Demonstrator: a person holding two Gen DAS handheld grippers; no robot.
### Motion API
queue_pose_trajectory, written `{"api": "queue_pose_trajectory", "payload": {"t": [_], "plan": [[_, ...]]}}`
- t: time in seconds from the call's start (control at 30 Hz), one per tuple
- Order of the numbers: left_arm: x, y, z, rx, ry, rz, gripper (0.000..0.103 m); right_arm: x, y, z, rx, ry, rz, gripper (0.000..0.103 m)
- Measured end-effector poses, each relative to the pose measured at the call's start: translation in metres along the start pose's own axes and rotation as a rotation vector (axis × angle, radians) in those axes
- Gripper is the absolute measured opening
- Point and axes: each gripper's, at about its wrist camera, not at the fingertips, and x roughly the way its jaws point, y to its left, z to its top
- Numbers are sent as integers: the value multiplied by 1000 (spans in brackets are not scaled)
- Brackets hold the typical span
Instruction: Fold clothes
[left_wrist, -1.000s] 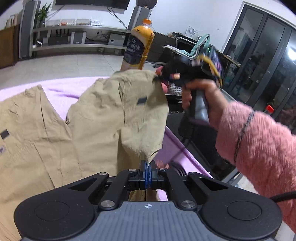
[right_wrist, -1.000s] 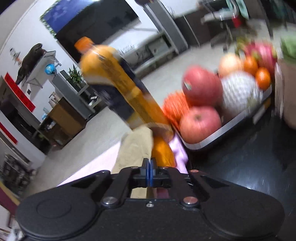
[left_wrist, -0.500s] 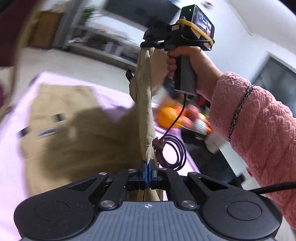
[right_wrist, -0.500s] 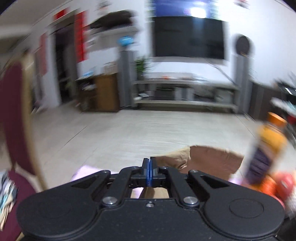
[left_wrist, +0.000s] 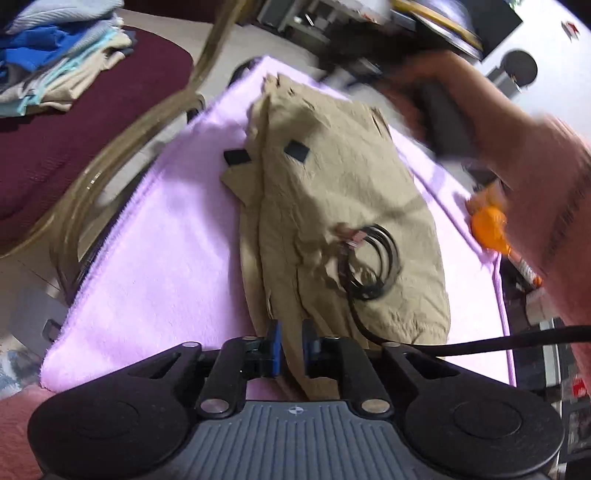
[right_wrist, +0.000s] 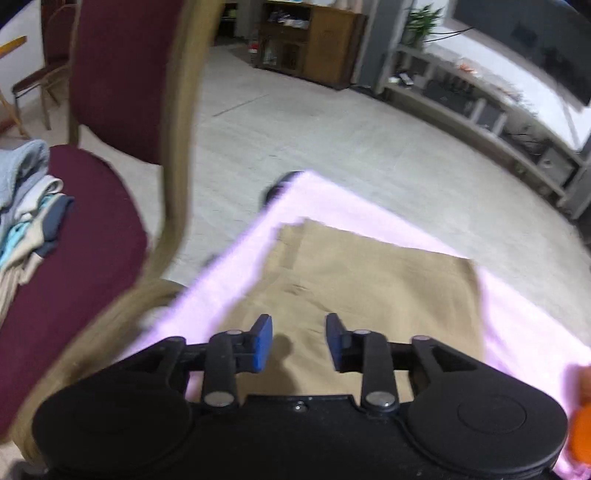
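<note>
While a pile of folded clothes (left_wrist: 55, 55) sits on the maroon chair (left_wrist: 66, 155) at the far left, the khaki shorts (left_wrist: 332, 206) lie folded in half on the pink towel (left_wrist: 166, 266) that covers the table. In the left wrist view, the left gripper (left_wrist: 291, 347) has its blue pads a little apart, with the near hem of the shorts lying in the gap between them and not pinched. A coiled black cable (left_wrist: 373, 266) rests on top of the fabric. Further right, the person's right hand (left_wrist: 436, 92), blurred, holds the other tool above the far edge of the shorts, and an orange bottle (left_wrist: 491, 225) lies beside the towel's right edge. In the right wrist view, the right gripper (right_wrist: 299, 341) is spread wide open over the shorts (right_wrist: 369, 284), gripping nothing.
</note>
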Motion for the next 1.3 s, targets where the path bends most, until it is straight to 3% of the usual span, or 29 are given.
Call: {"api": "queue_pose_trajectory", "payload": {"t": [0.17, 0.27, 0.33, 0.43, 0.63, 0.7, 0.83, 1.1, 1.23, 1.3], "plan": [[-5, -3, 17, 21, -76, -6, 22, -75, -81, -27, 98, -36, -44, 37], [-7, -10, 29, 48, -117, 1, 23, -120, -124, -55, 103, -96, -60, 38], [-8, -14, 37, 66, -144, 5, 23, -134, -150, -71, 112, -123, -46, 38], [14, -13, 68, 62, -116, 6, 24, -131, -172, -103, 165, -124, 17, 32], [69, 13, 137, -31, -72, -52, 35, -80, -159, -165, 303, -43, 223, 30], [81, 25, 148, -83, -79, -75, 39, -72, -145, -178, 330, -35, 269, 31], [103, 34, 161, -88, -75, -70, 40, -57, -132, -191, 394, -20, 380, 31], [142, 37, 177, -70, -43, -17, 39, -46, -132, -208, 537, -42, 443, 34], [149, 42, 178, -93, -40, -13, 33, -47, -132, -212, 551, -47, 433, 35], [142, 35, 177, -72, -63, -16, 0, -49, -133, -214, 561, -53, 428, 36]]}}
